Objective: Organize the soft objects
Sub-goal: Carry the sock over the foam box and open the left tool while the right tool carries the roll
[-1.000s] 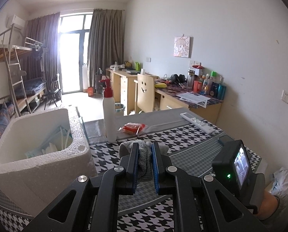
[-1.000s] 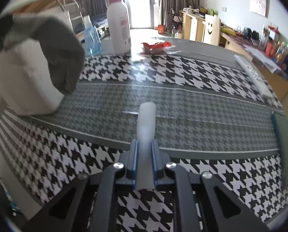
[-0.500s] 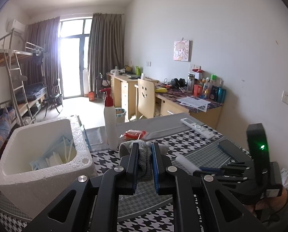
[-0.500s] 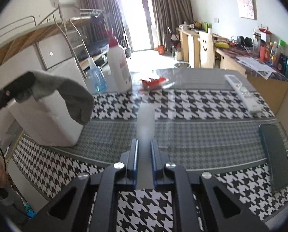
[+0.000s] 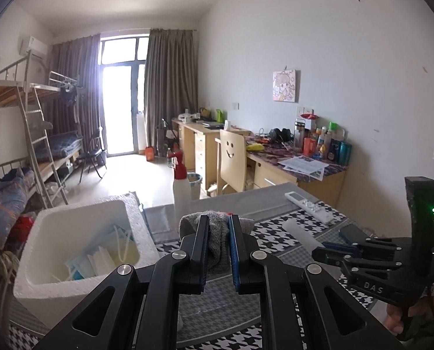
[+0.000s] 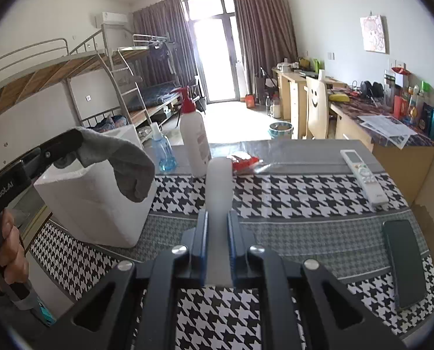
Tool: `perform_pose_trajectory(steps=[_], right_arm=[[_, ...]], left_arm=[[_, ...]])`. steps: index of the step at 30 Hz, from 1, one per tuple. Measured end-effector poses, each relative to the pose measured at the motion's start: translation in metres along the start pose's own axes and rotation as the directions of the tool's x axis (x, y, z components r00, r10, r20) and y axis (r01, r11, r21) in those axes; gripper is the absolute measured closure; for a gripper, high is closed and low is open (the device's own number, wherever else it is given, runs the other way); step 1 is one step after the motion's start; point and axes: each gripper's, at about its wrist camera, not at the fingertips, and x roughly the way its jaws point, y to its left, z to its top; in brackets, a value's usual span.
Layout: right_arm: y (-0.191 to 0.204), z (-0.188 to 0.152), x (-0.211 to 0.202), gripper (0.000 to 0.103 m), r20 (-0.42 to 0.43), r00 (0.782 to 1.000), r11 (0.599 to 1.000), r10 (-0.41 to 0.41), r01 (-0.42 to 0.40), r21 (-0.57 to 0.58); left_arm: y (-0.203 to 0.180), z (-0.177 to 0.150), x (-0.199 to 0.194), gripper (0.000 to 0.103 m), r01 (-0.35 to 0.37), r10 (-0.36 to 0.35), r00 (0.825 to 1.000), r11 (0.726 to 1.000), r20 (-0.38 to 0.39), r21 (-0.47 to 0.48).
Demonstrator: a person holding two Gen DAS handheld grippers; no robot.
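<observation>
Grey sock [image 5: 217, 242] clamped in left gripper [image 5: 218, 233], white tube [image 6: 218, 186] in right gripper [image 6: 218, 218]; carrying step; next, lower sock into foam box [image 5: 71, 285].

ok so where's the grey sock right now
The grey sock is clamped in the left gripper, dangling in the air at the left of the right wrist view, in front of the white foam box.

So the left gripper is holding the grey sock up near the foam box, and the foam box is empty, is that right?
Not quite. The left gripper does hold the grey sock up beside the foam box, but the box is not empty: the left wrist view shows face masks lying inside it.
</observation>
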Motion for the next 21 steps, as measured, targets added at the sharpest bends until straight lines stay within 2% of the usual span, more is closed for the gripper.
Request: perform_pose_trajectory(steps=[21], right_arm=[[-0.005, 0.021, -0.022, 0.088, 0.09, 0.996, 1.0, 0.01, -0.009, -0.008]], left_arm=[[0.001, 0.031, -0.003, 0.089, -0.056, 0.054, 0.996, 0.998, 0.067, 0.027]])
